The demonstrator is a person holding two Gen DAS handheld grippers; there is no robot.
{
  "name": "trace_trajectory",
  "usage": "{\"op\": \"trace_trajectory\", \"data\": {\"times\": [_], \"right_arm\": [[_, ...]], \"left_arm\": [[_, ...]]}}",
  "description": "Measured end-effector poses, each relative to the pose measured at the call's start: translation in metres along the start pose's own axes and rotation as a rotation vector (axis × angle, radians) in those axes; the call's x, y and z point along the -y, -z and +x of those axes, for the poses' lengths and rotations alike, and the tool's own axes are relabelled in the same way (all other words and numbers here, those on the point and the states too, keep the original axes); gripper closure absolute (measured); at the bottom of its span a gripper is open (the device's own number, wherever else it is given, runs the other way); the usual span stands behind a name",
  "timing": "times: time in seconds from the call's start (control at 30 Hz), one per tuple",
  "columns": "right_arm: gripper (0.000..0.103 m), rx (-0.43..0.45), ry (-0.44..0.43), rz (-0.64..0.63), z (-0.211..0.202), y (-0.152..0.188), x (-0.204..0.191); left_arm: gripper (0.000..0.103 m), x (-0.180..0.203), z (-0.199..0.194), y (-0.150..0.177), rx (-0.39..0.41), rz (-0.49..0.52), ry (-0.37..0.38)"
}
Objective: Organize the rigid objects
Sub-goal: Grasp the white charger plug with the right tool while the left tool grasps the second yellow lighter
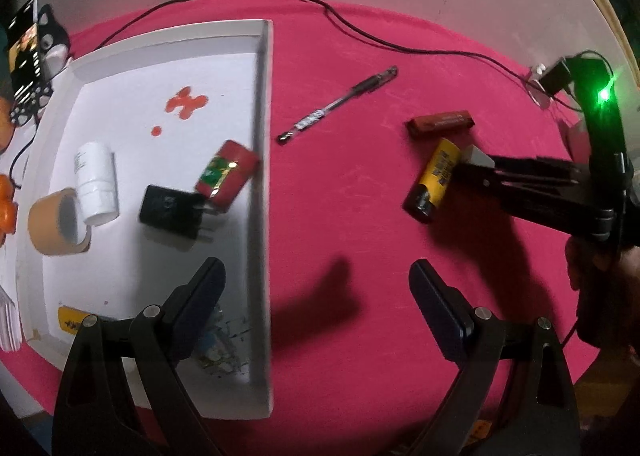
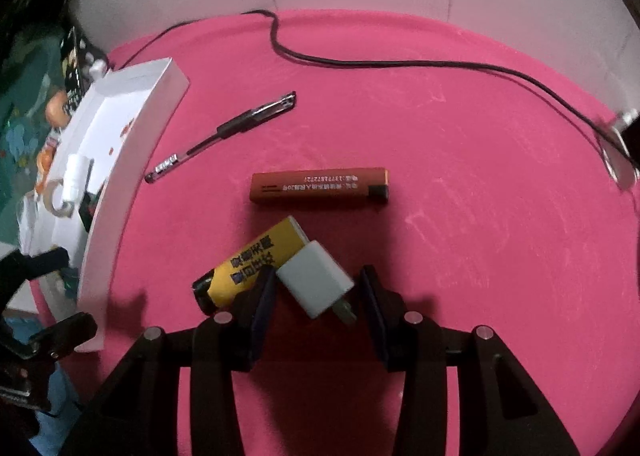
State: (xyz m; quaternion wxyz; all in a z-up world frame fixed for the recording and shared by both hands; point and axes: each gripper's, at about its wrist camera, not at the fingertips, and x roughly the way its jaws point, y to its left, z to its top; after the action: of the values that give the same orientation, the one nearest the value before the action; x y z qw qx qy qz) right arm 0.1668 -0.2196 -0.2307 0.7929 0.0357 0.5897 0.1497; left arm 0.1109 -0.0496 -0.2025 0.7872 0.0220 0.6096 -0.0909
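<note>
Pink cloth (image 2: 460, 176) lies open beside tray rim (image 1: 262, 176).

You've got a matt pink cloth (image 2: 460, 184) with faint scuffs over the table. The white tray (image 1: 262, 216) left of it looks like smooth matt card or plastic, can't tell. On the cloth, the white charger (image 2: 316, 282) is smooth plastic, the yellow lighter (image 2: 256, 260) slightly glossy, the pen (image 2: 224, 136) clear plastic with a shiny metal clip.
</note>
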Motion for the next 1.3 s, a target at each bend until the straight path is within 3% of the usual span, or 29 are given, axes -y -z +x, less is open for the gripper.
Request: {"op": "trace_trajectory", "data": {"times": [0.27,0.63,0.83,1.07,1.1,1.13,1.23,1.3], "right_arm": [[0.065,-0.002,-0.034,-0.035,-0.012,0.015,0.011],[0.065,0.007,-0.023,0.216,-0.048,0.069,0.094],[0.065,0.011,-0.031,0.248,-0.054,0.078,0.104],[0.065,0.010,-0.032,0.223,-0.054,0.080,0.105],[0.065,0.008,-0.031,0.218,-0.054,0.080,0.104],[0.065,0.008,-0.029,0.216,-0.052,0.078,0.101],[0.065,0.012,-0.027,0.213,-0.049,0.077,0.097],[0.065,0.014,-0.024,0.216,-0.048,0.077,0.095]], "left_arm": [[0.009,0.034,0.016,-0.014,-0.024,0.072,0.035],[0.009,0.082,0.063,-0.049,-0.027,0.184,0.020],[0.009,0.104,0.081,-0.051,-0.018,0.306,-0.028],[0.012,0.102,0.081,-0.051,-0.005,0.317,-0.017],[0.014,0.101,0.081,-0.053,-0.003,0.319,-0.017],[0.023,0.100,0.080,-0.053,0.004,0.317,-0.018],[0.062,0.094,0.074,-0.060,0.026,0.299,-0.018],[0.079,0.094,0.072,-0.062,0.025,0.307,-0.019]]}}
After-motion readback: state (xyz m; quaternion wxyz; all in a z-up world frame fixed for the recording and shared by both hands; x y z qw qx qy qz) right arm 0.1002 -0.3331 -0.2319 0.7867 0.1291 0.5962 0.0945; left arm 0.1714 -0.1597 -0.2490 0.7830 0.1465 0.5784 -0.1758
